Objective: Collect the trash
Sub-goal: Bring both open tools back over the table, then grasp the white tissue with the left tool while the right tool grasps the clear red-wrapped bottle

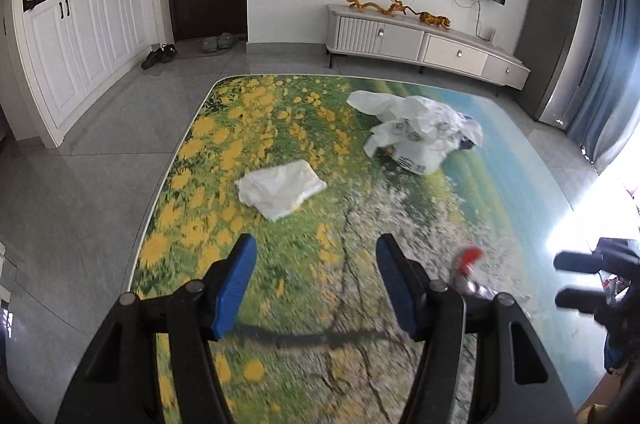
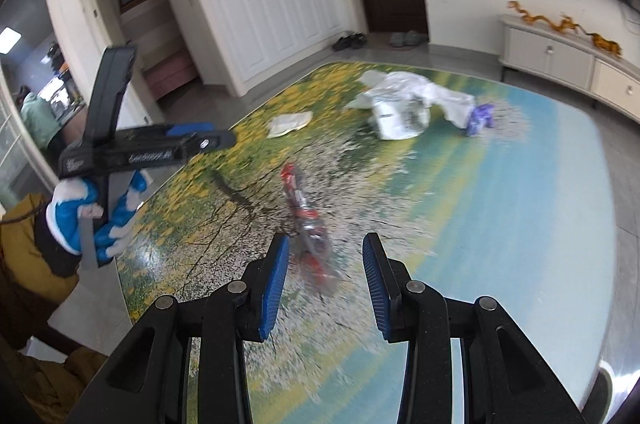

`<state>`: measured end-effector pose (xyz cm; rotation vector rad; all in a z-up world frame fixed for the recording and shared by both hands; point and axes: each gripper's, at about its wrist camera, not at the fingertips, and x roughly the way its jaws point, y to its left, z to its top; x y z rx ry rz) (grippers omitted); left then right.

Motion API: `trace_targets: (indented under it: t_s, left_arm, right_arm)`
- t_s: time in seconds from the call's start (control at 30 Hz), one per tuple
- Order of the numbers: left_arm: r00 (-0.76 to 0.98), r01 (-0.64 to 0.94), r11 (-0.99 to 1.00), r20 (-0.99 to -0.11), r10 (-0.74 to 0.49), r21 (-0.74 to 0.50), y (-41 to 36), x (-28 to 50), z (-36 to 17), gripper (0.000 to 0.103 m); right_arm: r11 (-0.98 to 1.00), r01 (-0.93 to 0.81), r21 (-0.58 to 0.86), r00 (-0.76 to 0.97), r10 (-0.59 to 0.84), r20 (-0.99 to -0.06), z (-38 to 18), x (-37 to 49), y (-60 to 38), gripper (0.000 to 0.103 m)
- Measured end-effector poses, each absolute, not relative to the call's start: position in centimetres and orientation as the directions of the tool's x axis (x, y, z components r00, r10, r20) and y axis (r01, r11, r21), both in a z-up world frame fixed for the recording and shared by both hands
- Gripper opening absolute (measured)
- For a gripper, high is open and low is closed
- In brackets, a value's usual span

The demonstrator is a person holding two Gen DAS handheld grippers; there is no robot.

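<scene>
A table [image 1: 280, 304] with a flower-meadow print carries the trash. A crumpled white plastic bag [image 1: 420, 127] lies at the far middle, also in the right wrist view [image 2: 404, 103]. A flat white wrapper [image 1: 280, 189] lies left of it [image 2: 290, 123]. A purple wrapper [image 2: 480, 119] lies beside the bag. A red and clear wrapper [image 2: 308, 232] lies just ahead of my right gripper [image 2: 326, 276], which is open and empty. It also shows in the left wrist view [image 1: 468, 264]. My left gripper [image 1: 316, 276] is open and empty above the table's near part.
My left gripper also shows in the right wrist view [image 2: 160, 143], held by a blue-gloved hand [image 2: 88, 216]. A TV cabinet [image 1: 420, 39] stands against the far wall. White cupboards [image 1: 80, 35] and shoes [image 1: 160, 55] are at the left. The table's edge [image 1: 148, 224] runs along the left.
</scene>
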<state>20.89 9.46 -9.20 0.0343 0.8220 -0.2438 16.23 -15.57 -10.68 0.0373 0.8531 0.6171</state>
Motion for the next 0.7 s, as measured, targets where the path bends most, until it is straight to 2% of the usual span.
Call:
trace_targets:
  t_s: [0.3,0.53,0.6,0.7]
  left_arm:
    - [0.629,0.221,0.975,-0.765,-0.142,0.0,8.8,27.8,-12.2,0.06]
    - [0.605,0.204,0.979,-0.786,-0.13,-0.004,8.9,29.5,-14.3,0.06]
    - [0.602,0.206,0.979,-0.787,-0.131,-0.005,8.9,29.5,-14.7,0.056]
    - [0.606,0.208,0.978,-0.782,-0.149,-0.025,9.0,29.4,-14.7,0.044]
  right_arm:
    - [0.781,-0.551,0.295,0.41,0.561,-0.719,-13.3,18.9,-12.7,0.041]
    - [0.772,-0.559,0.302,0.385,0.564,-0.731,-14.4,19.7,-11.7,0.041]
    - [0.773,-0.559,0.299,0.383,0.561,-0.734,-14.6,19.8,-11.7,0.039]
    - [0.773,-0.561,0.296,0.377,0.558,-0.739,-14.8,19.8,-11.6,0.031]
